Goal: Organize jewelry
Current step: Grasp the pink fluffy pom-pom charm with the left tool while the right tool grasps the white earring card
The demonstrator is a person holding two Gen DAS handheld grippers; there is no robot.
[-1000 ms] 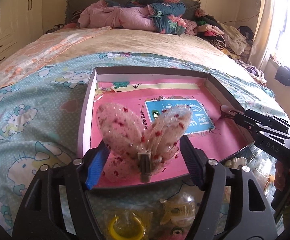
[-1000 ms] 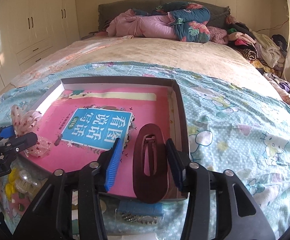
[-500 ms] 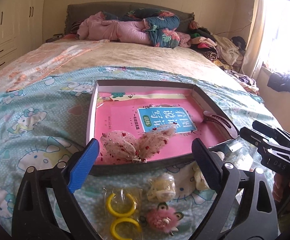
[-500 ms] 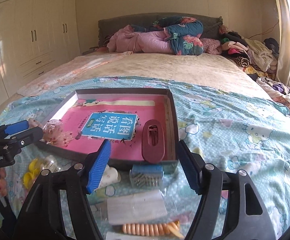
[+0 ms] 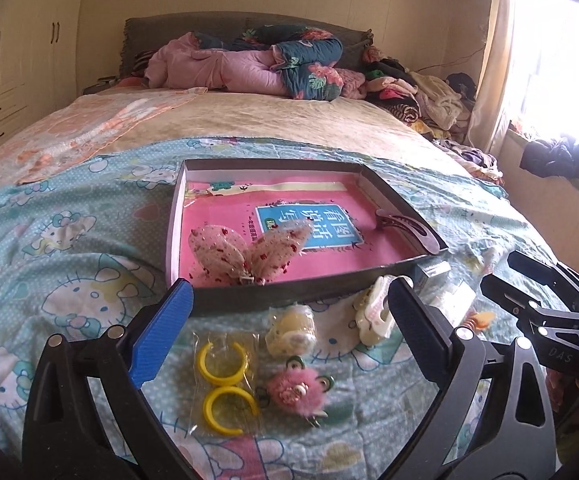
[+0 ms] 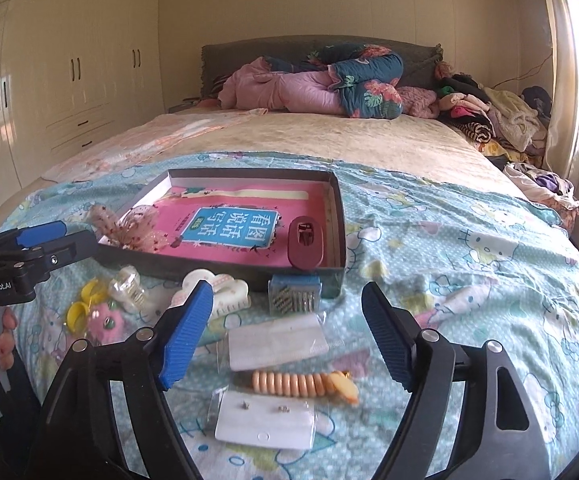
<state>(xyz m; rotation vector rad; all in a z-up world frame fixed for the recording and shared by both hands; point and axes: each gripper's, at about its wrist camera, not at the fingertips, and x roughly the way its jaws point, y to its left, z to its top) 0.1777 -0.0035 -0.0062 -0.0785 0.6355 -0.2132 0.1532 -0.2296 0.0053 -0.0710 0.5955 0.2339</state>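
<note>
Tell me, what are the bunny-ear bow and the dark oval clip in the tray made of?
The bunny-ear bow looks like sheer pink mesh fabric with red dots, matte and soft-edged. The dark oval clip seems hard maroon plastic or lacquered metal; its smooth surface glints.

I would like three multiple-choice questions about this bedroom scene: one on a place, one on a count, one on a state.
1. Where does the dark red hair clip lie?
A. inside the box, near its right wall
B. on the pillow
C. in the right gripper

2. How many yellow rings lie in the clear bag in front of the box?
A. one
B. two
C. four

3. What is between the fingers of the left gripper?
A. the dotted bow
B. a ring
C. nothing

Answers:
1 A, the clip rests on the pink floor of the box beside the right wall.
2 B, two rings show, one behind the other.
3 C, its jaws stand wide open and the dotted bow lies in the box.
</note>
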